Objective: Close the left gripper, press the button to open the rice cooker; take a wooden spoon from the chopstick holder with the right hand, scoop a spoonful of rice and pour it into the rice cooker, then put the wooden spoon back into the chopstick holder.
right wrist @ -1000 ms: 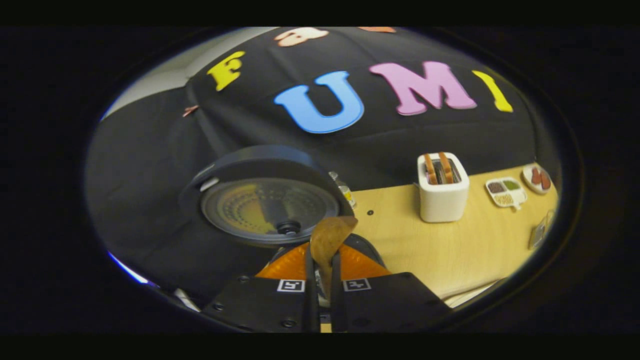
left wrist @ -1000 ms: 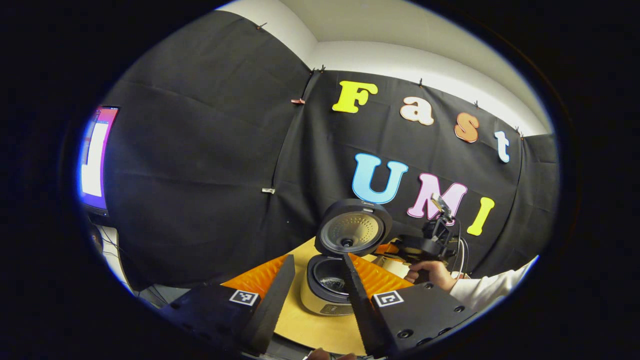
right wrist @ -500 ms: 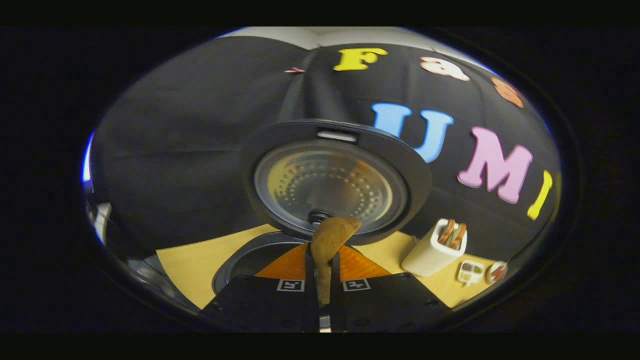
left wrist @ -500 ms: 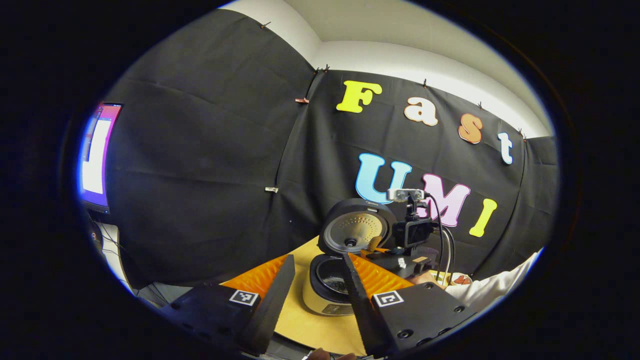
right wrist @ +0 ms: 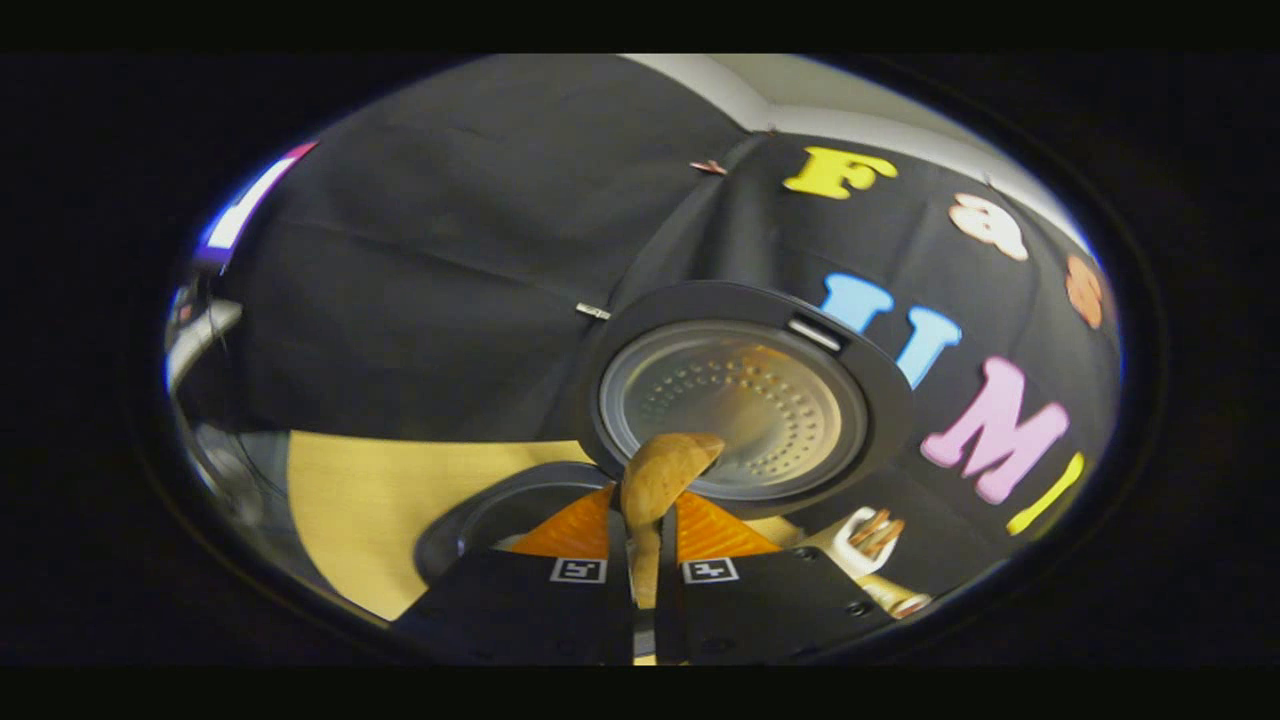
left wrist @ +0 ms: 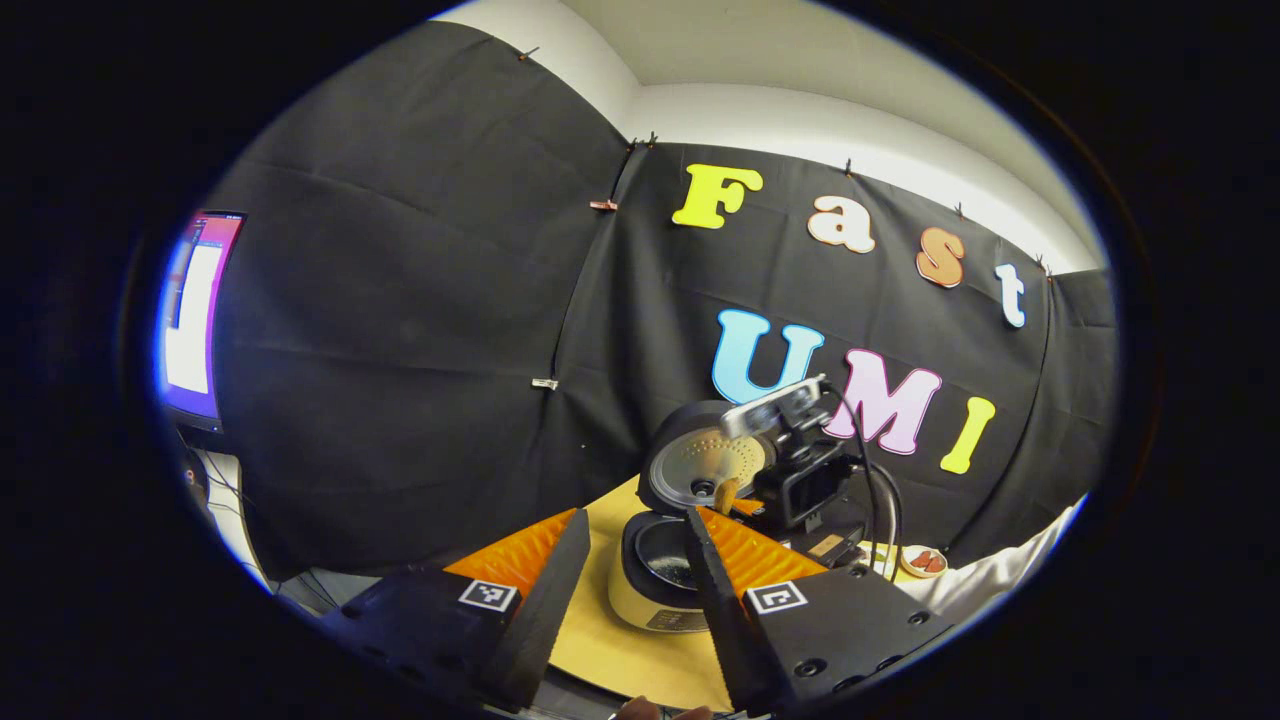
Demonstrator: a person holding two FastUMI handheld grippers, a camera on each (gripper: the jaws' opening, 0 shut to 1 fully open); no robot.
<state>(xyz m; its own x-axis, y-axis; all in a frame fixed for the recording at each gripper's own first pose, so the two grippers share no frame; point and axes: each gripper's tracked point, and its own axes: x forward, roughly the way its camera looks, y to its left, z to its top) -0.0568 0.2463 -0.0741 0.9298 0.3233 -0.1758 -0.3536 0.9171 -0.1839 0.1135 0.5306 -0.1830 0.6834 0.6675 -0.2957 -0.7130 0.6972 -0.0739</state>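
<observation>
Left gripper view
Left tool [left wrist: 625, 590]: fingers spread apart, nothing between them, raised over the near edge of the worktop [left wrist: 640, 665].
Rice cooker [left wrist: 655, 590]: on the worktop beyond the fingers, lid [left wrist: 705, 465] standing upright, inner pot exposed.
Right tool [left wrist: 800, 480]: above the cooker's right side, with the wooden spoon [left wrist: 727, 493] in front of the lid.
Small plate [left wrist: 920, 562]: toward the worktop's right edge.
Screen [left wrist: 195, 310]: lit, far left.

Right gripper view
Right tool [right wrist: 645, 570]: clenched on the wooden spoon's [right wrist: 660, 470] handle, both fingers against it; bowl up, in front of the lid [right wrist: 740, 400].
Pot rim [right wrist: 480, 515]: just left of the fingers.
Toaster [right wrist: 865, 540]: lower right, on the worktop [right wrist: 360, 500].
</observation>
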